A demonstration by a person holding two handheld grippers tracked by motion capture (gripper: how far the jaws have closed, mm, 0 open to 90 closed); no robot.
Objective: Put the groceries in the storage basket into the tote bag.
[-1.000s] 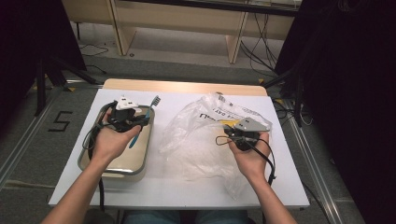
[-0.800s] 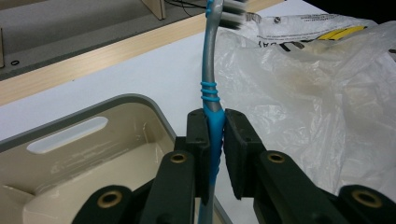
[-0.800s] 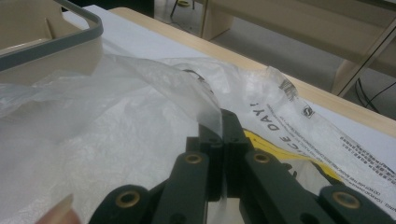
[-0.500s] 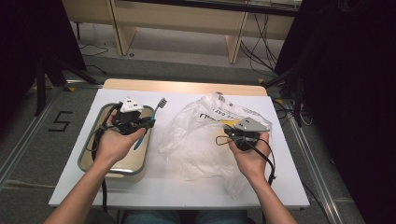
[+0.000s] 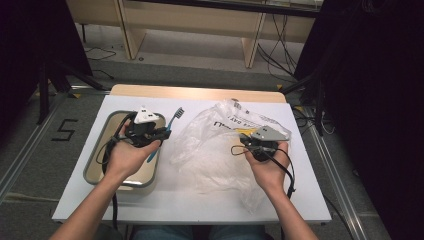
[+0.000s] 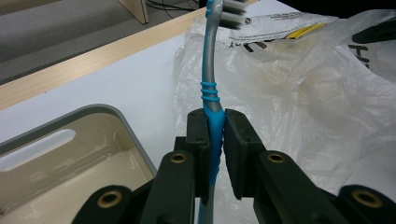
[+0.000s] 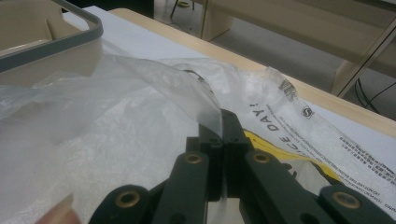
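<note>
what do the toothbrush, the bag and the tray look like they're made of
Toothbrush: likely moulded plastic, a glossy grey neck above a blue ribbed grip that looks rubbery, with pale bristles.
Bag: thin clear plastic film, crinkled and see-through, with print on it.
Tray: probably brushed metal, judging by its dull grey sheen in the high view; the darker rim could be plastic or a rolled edge.
</note>
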